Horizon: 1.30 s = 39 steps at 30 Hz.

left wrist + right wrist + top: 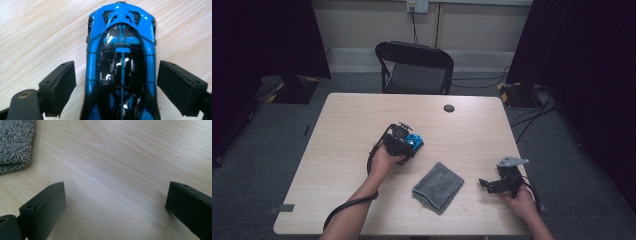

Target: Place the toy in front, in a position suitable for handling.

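Note:
A blue toy car (121,50) with a glossy black roof sits on the wooden table (347,125), near the middle (415,142). My left gripper (116,75) straddles the car from above with its jaws open. A strip of table shows between the left pad (60,85) and the car's flank, and the right pad (177,85) stands close beside the other flank. In the high view the left gripper (404,144) covers much of the car. My right gripper (492,184) rests low over bare table at the front right, open with nothing between its fingers (116,195).
A folded grey cloth (438,186) lies between the two hands, and its corner shows in the right gripper view (15,145). A small black round cap (448,108) sits at the table's far side. A black folding chair (414,67) stands behind the table. Cables lie on the floor at right.

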{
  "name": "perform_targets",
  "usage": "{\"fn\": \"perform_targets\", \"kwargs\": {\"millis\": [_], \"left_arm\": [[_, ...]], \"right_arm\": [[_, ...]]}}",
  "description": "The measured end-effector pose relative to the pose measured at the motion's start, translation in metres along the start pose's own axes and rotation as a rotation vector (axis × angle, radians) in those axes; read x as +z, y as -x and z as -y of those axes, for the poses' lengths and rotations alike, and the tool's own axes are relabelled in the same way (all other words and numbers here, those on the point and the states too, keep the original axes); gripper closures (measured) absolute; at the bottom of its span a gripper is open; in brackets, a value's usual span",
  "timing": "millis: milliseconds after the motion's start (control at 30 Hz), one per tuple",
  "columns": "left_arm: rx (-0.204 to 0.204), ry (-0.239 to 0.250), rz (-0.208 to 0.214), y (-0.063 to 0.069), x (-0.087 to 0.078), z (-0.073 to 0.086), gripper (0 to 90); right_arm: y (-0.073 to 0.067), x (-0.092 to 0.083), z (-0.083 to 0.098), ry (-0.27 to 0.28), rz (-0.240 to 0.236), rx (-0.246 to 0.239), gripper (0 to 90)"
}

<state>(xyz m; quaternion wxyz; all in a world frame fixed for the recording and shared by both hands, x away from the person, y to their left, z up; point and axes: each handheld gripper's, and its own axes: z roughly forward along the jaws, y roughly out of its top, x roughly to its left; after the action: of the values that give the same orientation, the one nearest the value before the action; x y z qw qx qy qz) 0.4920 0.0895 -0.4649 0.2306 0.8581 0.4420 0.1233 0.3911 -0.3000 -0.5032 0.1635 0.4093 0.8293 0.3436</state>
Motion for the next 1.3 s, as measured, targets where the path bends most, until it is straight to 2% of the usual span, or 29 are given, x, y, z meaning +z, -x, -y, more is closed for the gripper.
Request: {"fn": "perform_targets", "kwargs": {"millis": [200,367,400,667,733,1000,1067,1133,1300], "left_arm": [[0.012,0.031,-0.016,0.000,-0.005,0.013,15.1],[0.004,0.055,-0.007,0.000,-0.010,0.024,15.1],[0.018,0.049,-0.004,0.000,-0.011,0.026,15.1],[0.044,0.063,-0.010,0.004,-0.014,0.042,15.3],[0.040,0.065,-0.004,0.002,-0.014,0.045,15.3],[0.063,0.105,-0.001,-0.001,-0.013,0.055,15.2],[0.056,0.095,-0.004,-0.002,-0.010,0.058,15.2],[0.043,0.121,0.017,-0.004,-0.008,0.061,14.4],[0.033,0.152,0.028,-0.008,-0.007,0.066,12.6]], "right_arm": [[0.000,0.000,0.000,0.000,0.000,0.000,2.2],[0.000,0.000,0.000,0.000,0.000,0.000,2.2],[0.000,0.000,0.000,0.000,0.000,0.000,2.2],[0.000,0.000,0.000,0.000,0.000,0.000,2.2],[0.000,0.000,0.000,-0.001,0.000,0.000,2.2],[0.000,0.000,0.000,0.000,0.000,0.000,2.2],[0.000,0.000,0.000,0.000,0.000,0.000,2.2],[0.000,0.000,0.000,0.000,0.000,0.000,2.2],[0.000,0.000,0.000,0.000,0.000,0.000,2.2]]}}
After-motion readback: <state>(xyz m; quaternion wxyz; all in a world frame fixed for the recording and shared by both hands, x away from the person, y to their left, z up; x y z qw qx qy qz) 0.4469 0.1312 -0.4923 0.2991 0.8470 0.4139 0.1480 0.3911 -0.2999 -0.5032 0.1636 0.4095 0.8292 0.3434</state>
